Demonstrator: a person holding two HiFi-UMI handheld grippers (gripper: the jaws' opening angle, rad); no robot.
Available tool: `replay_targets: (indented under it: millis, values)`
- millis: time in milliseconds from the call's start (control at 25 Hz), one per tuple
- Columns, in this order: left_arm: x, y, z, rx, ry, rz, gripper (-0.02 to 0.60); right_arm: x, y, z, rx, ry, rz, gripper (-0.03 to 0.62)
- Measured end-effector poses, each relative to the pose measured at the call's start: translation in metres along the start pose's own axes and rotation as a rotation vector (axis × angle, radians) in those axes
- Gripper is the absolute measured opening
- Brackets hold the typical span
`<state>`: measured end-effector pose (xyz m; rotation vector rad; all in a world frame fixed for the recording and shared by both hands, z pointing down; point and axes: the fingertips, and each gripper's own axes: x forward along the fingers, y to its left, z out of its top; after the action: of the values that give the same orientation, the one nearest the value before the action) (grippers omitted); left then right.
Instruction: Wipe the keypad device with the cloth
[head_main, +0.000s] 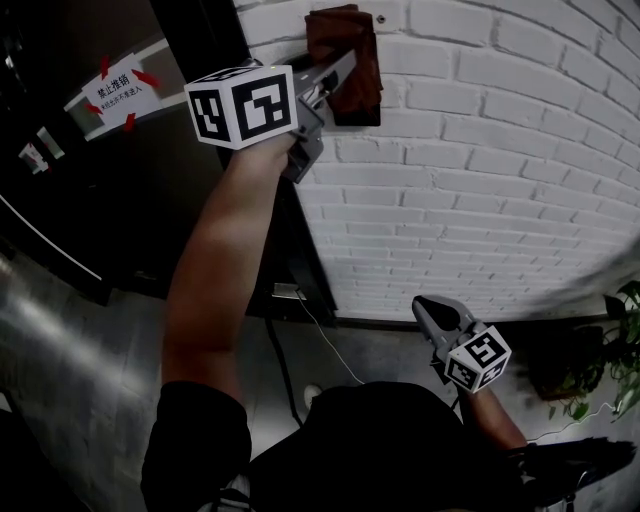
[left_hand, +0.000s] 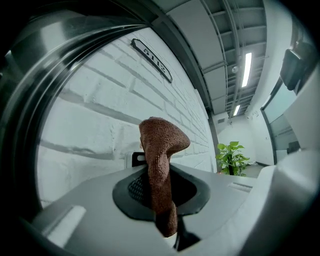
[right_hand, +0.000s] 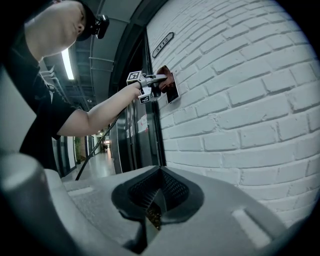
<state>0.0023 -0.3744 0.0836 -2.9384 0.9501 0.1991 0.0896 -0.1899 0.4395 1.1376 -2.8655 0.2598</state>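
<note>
A brown cloth (head_main: 345, 55) is pressed against the white brick wall high up, covering most of the keypad device (head_main: 362, 112), of which only a dark lower edge shows. My left gripper (head_main: 332, 75) is raised to it and shut on the cloth. In the left gripper view the cloth (left_hand: 160, 160) stands up between the jaws, with a bit of the device's frame (left_hand: 135, 159) behind it. My right gripper (head_main: 432, 312) hangs low by the wall, shut and empty. In the right gripper view, past the shut right gripper (right_hand: 154, 199), the cloth (right_hand: 164, 75) lies against the keypad device (right_hand: 174, 93).
A dark door frame and a glass door with a taped paper notice (head_main: 119, 90) stand left of the brick wall. A room-number plate (left_hand: 151, 54) is fixed above. A potted plant (head_main: 618, 350) stands at the right on the floor. A thin cable (head_main: 322, 340) runs down by the door.
</note>
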Motion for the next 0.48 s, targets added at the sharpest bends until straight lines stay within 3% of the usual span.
replay_targets:
  millis: [480]
  values:
    - [-0.003, -0.004, -0.053, -0.043, 0.097, -0.001, 0.061, -0.004, 0.007, -0.006, 0.004, 0.023, 0.014, -0.009]
